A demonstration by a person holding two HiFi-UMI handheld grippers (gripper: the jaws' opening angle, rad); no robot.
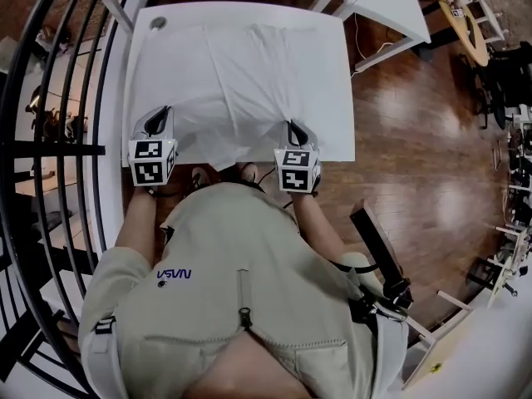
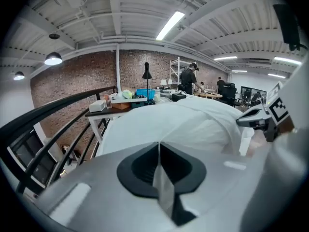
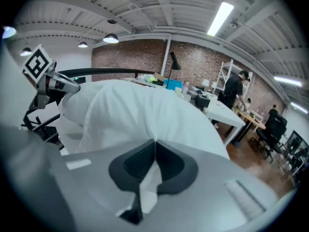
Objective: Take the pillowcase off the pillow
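1. The white pillowcase (image 1: 249, 77) lies spread over the white tabletop (image 1: 143, 40), and its near edge runs along the side closest to the person. The pillow inside is fully covered by it.
2. The left tool (image 1: 161, 110) is at the left end of that near edge. Its jaws are pressed together, with a strip of the pillowcase fabric pinched between them, as the left gripper view shows.
3. The right tool (image 1: 291, 125) is at the right end of the same edge. Its jaws are likewise closed on a fold of the white cloth.
4. The two tools are well apart, and both point away from the person and downward.
5. A black railing (image 1: 50, 98) curves along the tabletop's left side, and a wooden floor (image 1: 416, 140) lies to its right.
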